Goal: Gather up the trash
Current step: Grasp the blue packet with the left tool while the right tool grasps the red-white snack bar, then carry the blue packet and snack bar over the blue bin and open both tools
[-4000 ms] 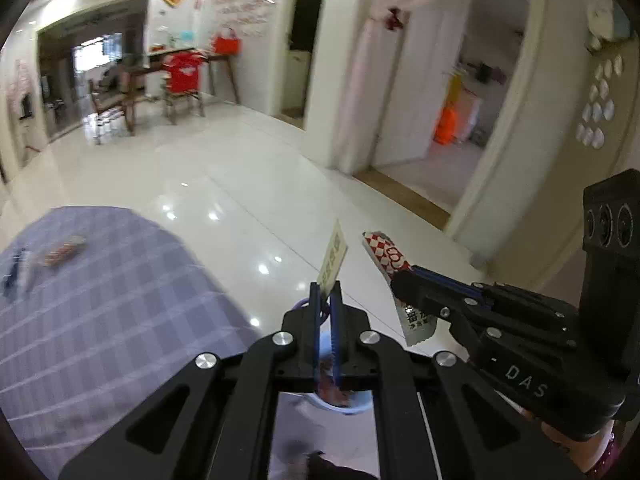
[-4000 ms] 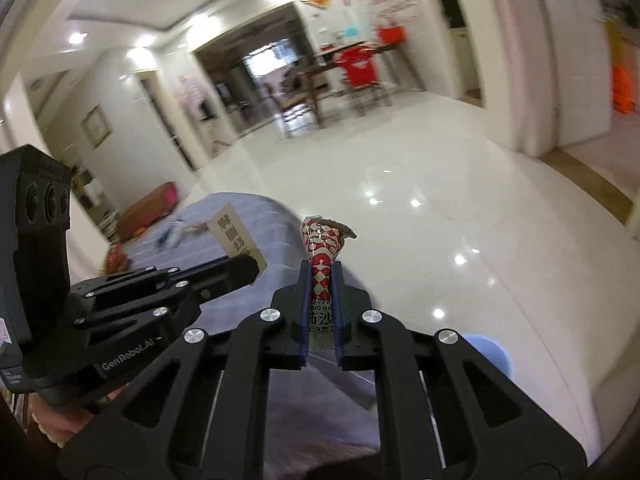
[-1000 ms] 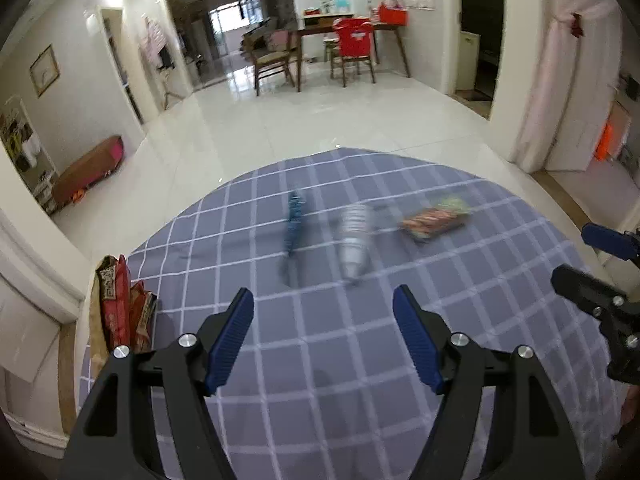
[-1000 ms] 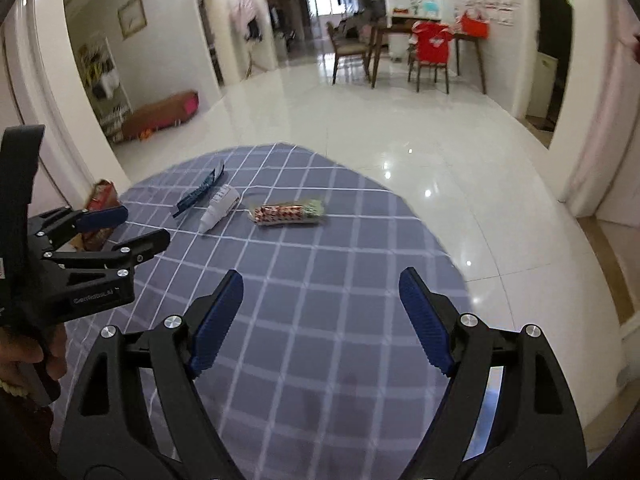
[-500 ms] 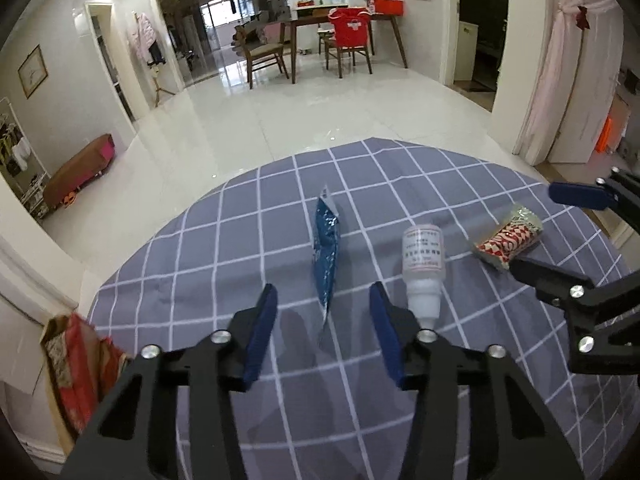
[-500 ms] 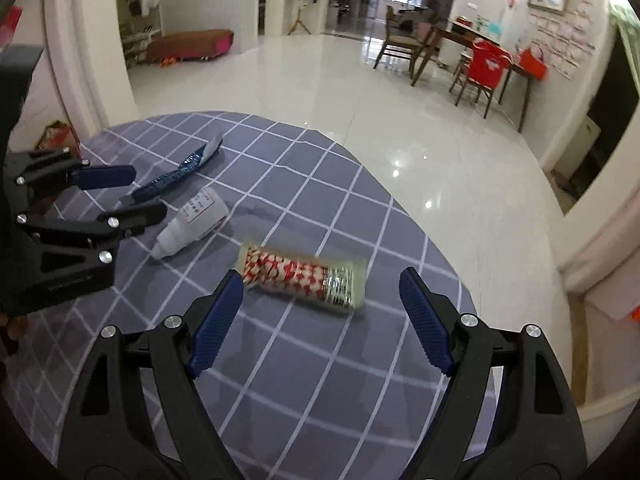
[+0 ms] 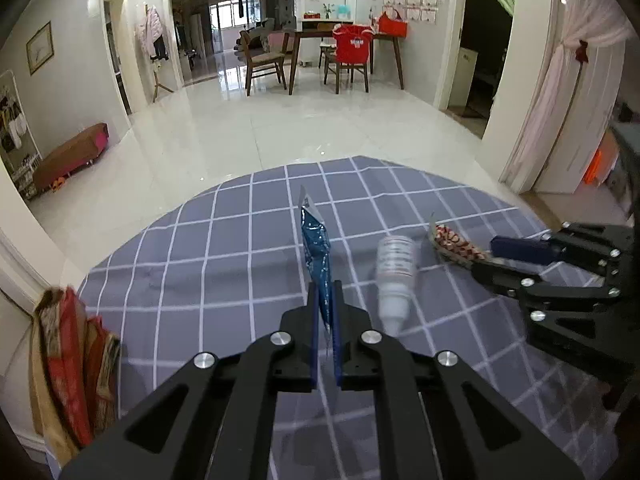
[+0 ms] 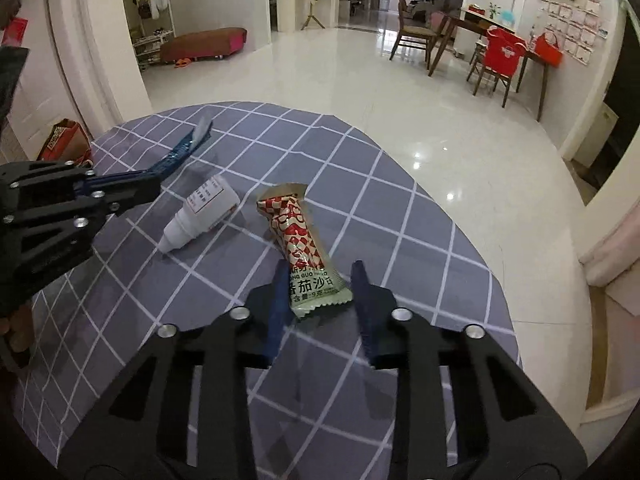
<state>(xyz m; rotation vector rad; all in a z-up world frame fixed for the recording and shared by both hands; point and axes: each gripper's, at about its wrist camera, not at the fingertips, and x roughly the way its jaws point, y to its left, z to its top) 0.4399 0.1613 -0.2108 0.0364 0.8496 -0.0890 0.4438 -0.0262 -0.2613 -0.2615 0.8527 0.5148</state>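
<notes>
Left gripper (image 7: 325, 300) pinches one crinkly blue foil sachet (image 7: 316, 252) while right gripper (image 8: 320, 284) jaws are closing around one red-checked packet (image 8: 304, 248), not yet pressing, on the grid-patterned cloth worktop (image 8: 400, 208).

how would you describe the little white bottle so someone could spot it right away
On the round table's grey checked cloth, three bits of trash lie in a row. The white dropper bottle lies on its side in the middle, between a blue sachet and a red-patterned packet; it is the only hard thing.

Glossy floor tiles (image 7: 280, 128) — matt checked cloth (image 7: 240, 240).
</notes>
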